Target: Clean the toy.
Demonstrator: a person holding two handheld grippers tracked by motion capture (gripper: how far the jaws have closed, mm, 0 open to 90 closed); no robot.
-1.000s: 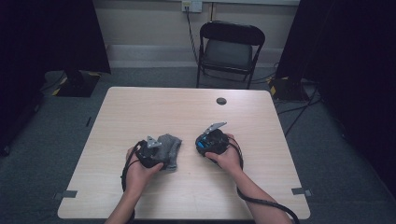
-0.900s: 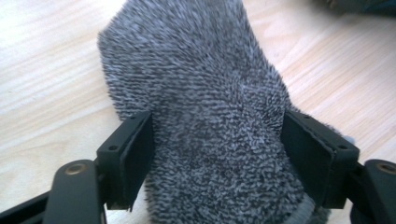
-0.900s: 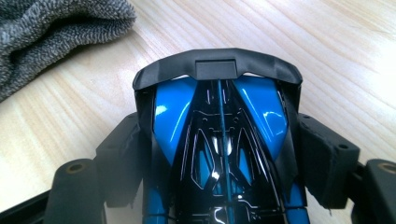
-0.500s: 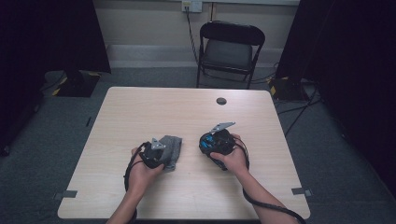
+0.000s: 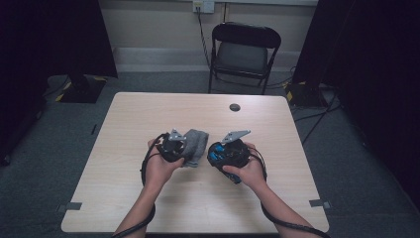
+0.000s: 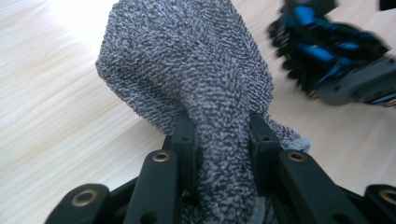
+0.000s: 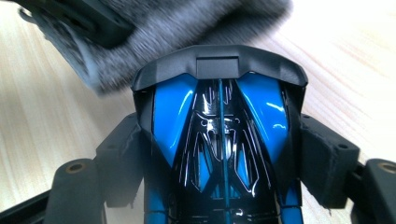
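Now: left gripper (image 5: 174, 147) clamped on grey knitted sock (image 6: 201, 79), jaws just closed onto it; fabric bunched between both pads, rest spilling forward over the wooden table (image 5: 148, 114). Right gripper (image 5: 229, 152) gripping blue-and-black toy car (image 7: 219, 140) by its flanks, a pad pressed to each side. Sock and car just beside each other, near table centre. Small dark disc (image 5: 235, 107) well apart, toward far edge. Folding chair (image 5: 243, 52) beyond table.
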